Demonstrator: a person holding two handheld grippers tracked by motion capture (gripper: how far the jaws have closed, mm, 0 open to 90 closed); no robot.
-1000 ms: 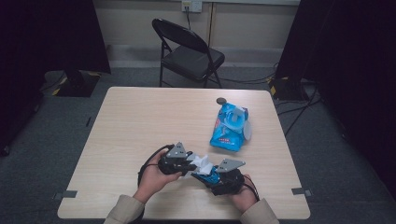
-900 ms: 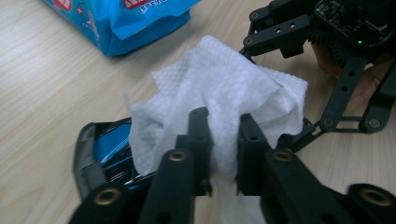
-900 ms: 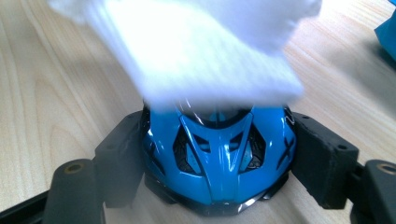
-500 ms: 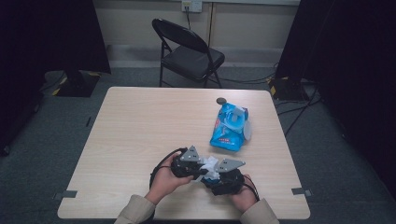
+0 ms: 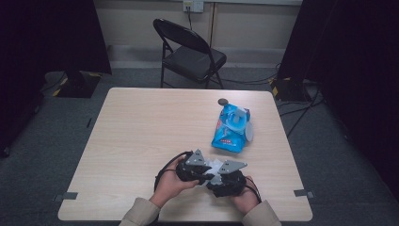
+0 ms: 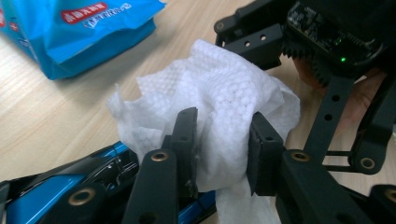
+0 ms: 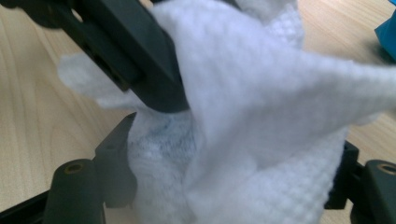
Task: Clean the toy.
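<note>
— Left gripper view first: where do we see the white wipe (image 6: 219, 98)?
— Bunched between our left gripper (image 6: 223, 149) fingers (image 6: 186, 135). Its jaws have just been opening, yet both pads touch the wipe.
— And our right gripper (image 7: 229, 186)?
— Its jaws, part spread, hold the same wipe from the other side.
— On the table (image 5: 141, 136)?
— Both grippers meet near the front edge, the blue wipes packet (image 5: 230, 129) lying beyond them.

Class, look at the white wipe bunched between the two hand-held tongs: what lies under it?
Under the white wipe, a blue and black object pokes out at the lower left, resting on the table. How far it runs beneath is covered by the wipe, so its shape cannot be told.
</note>
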